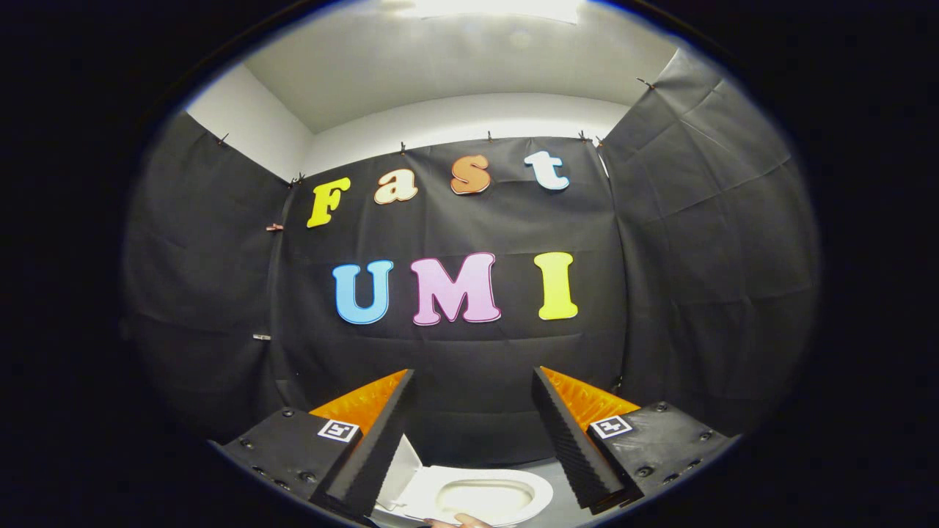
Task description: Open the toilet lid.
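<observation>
White porcelain shows low between the two fingers: the toilet [477,497] sits below the gripper [473,381], its oval seat ring and bowl opening facing up. The toilet lid [402,469] is already raised, standing tilted at the bowl's left side, just beside the inner edge of the left finger [378,447]. The jaws are spread wide apart and hold nothing; the right finger [572,440] is clear of the seat, and the tips point at the black cloth wall [469,352] beyond. At the near rim of the bowl a small pale shape [458,521] peeks in, perhaps a fingertip of a person, though too little of it shows to be sure. Above the cloth, a pale ceiling [455,66] carries a bright light [491,9].
</observation>
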A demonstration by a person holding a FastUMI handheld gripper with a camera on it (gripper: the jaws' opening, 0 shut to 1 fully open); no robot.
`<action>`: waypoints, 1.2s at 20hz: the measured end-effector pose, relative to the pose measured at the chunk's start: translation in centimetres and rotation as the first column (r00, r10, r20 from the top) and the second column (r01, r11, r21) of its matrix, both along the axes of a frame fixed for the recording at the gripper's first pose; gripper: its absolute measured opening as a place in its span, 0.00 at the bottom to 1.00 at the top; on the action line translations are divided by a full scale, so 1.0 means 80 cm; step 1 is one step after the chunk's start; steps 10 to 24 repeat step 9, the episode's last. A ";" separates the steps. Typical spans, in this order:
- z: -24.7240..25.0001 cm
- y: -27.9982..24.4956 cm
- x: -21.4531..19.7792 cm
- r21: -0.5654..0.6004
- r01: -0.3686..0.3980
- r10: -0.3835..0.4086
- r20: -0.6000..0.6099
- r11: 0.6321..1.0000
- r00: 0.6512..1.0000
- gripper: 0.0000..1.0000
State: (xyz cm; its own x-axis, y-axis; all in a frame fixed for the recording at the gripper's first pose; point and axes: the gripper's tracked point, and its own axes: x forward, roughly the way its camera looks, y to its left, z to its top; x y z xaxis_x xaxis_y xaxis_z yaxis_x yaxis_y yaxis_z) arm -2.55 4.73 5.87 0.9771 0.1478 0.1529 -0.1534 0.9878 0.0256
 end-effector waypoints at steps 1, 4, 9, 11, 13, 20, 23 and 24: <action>0.001 -0.001 -0.001 0.000 0.002 -0.002 0.001 1.000 1.000 0.98; 0.004 -0.003 0.000 0.012 0.000 0.000 0.000 1.000 1.000 0.98; 0.000 -0.003 0.001 0.010 0.000 0.000 -0.010 1.000 1.000 0.98; 0.000 -0.003 0.001 0.010 0.000 0.000 -0.010 1.000 1.000 0.98; 0.000 -0.003 0.001 0.010 0.000 0.000 -0.010 1.000 1.000 0.98; 0.000 -0.003 0.001 0.010 0.000 0.000 -0.010 1.000 1.000 0.98; 0.000 -0.003 0.001 0.010 0.000 0.000 -0.010 1.000 1.000 0.98; 0.000 -0.003 0.001 0.010 0.000 0.000 -0.010 1.000 1.000 0.98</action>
